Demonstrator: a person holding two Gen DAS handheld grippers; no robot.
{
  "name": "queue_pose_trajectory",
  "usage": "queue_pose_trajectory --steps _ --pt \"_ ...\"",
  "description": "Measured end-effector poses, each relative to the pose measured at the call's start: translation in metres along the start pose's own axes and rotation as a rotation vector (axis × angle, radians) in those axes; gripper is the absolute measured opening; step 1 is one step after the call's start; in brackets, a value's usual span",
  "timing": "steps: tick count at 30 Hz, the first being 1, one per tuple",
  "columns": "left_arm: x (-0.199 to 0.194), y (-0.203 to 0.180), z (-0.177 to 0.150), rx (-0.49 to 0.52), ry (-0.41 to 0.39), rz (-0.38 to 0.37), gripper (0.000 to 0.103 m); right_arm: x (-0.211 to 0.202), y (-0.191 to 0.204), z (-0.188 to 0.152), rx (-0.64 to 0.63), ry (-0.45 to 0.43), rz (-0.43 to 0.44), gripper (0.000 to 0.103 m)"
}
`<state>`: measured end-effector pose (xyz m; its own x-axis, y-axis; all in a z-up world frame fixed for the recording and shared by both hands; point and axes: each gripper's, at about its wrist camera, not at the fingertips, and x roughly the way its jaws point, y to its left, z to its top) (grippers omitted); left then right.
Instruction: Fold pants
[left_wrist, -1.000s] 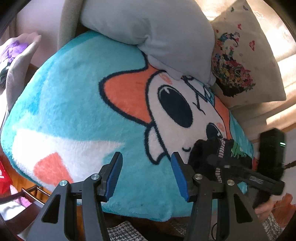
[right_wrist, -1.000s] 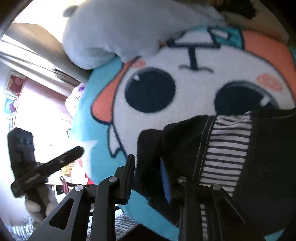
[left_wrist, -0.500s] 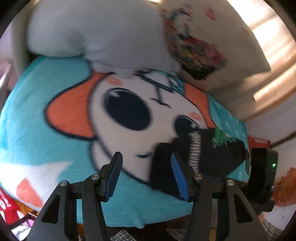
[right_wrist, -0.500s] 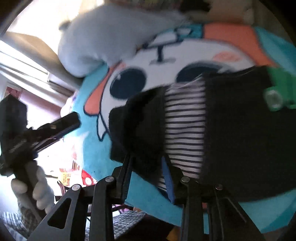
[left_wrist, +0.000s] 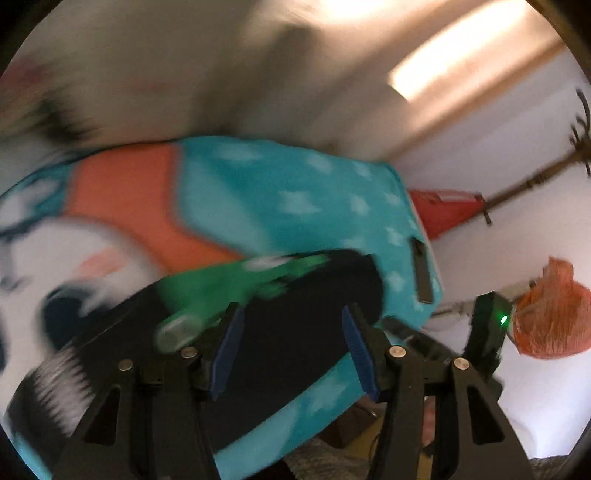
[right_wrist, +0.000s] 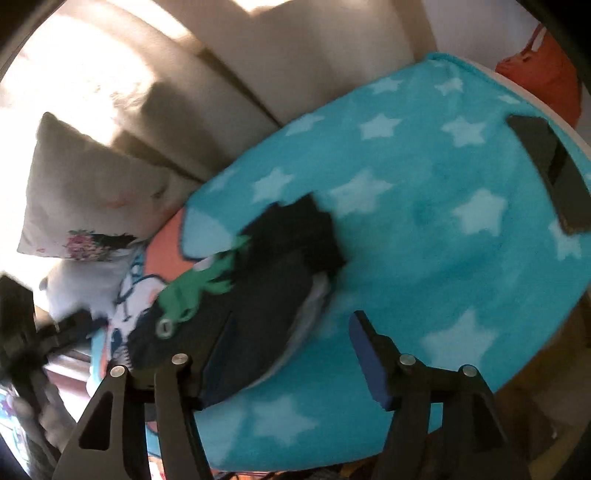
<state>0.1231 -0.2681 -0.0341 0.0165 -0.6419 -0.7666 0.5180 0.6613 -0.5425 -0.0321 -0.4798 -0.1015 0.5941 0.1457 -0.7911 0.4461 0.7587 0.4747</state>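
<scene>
The dark pants (right_wrist: 266, 295), with a green print and a striped lining, lie folded on the teal star blanket (right_wrist: 424, 221). My right gripper (right_wrist: 291, 356) hovers just over their near edge. Its jaws are opening wide and the pads press on nothing, though the pants' edge lies below the gap. In the blurred left wrist view the pants (left_wrist: 303, 332) lie under my left gripper (left_wrist: 291, 352), which stands open with nothing gripped. The right gripper's body (left_wrist: 487, 332) shows at that view's right. The left gripper (right_wrist: 40, 332) is a dark blur at the left edge of the right wrist view.
A flat dark rectangular object (right_wrist: 550, 173) lies on the blanket's far right corner. A floral cushion (right_wrist: 85, 206) leans on the beige sofa back (right_wrist: 258, 66). An orange mesh bundle (left_wrist: 550, 314) and a red bag (left_wrist: 443, 210) sit past the blanket's right edge.
Both views have swung right along the blanket, from the cartoon face to the starred end. The right gripper has let go of the pants' fabric and spread its jaws.
</scene>
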Motion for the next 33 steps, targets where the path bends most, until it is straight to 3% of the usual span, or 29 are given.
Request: queue_pose_trajectory --steps 7,10,14,15,16,17,19,25,33 --pt "0.118 -0.062 0.057 0.016 0.165 -0.098 0.054 0.029 -0.024 0.022 -0.047 0.029 0.072 0.069" --pt "0.162 -0.071 0.064 0.05 0.258 -0.053 0.054 0.033 -0.03 0.024 -0.05 0.037 0.111 0.069" --pt "0.19 -0.065 0.058 0.075 0.351 0.009 0.054 0.041 -0.025 0.026 -0.076 0.033 0.141 0.069" --pt "0.191 -0.065 0.057 0.08 0.354 0.007 0.053 0.044 -0.023 0.025 -0.085 0.039 0.149 0.069" --pt "0.189 -0.065 0.055 0.085 0.354 0.004 0.051 0.048 -0.021 0.025 -0.096 0.049 0.154 0.061" --pt "0.188 -0.066 0.055 0.089 0.354 0.001 0.045 0.053 -0.019 0.024 -0.107 0.068 0.161 0.036" --pt "0.181 -0.063 0.057 0.08 0.352 -0.013 0.01 0.062 -0.02 0.024 -0.096 0.104 0.178 0.021" --pt "0.145 -0.05 0.053 0.018 0.262 -0.066 0.007 0.046 -0.001 0.034 -0.131 0.096 0.241 0.018" --pt "0.067 -0.002 0.03 -0.058 0.104 -0.146 0.007 0.034 0.078 0.011 -0.3 0.098 0.233 0.018"
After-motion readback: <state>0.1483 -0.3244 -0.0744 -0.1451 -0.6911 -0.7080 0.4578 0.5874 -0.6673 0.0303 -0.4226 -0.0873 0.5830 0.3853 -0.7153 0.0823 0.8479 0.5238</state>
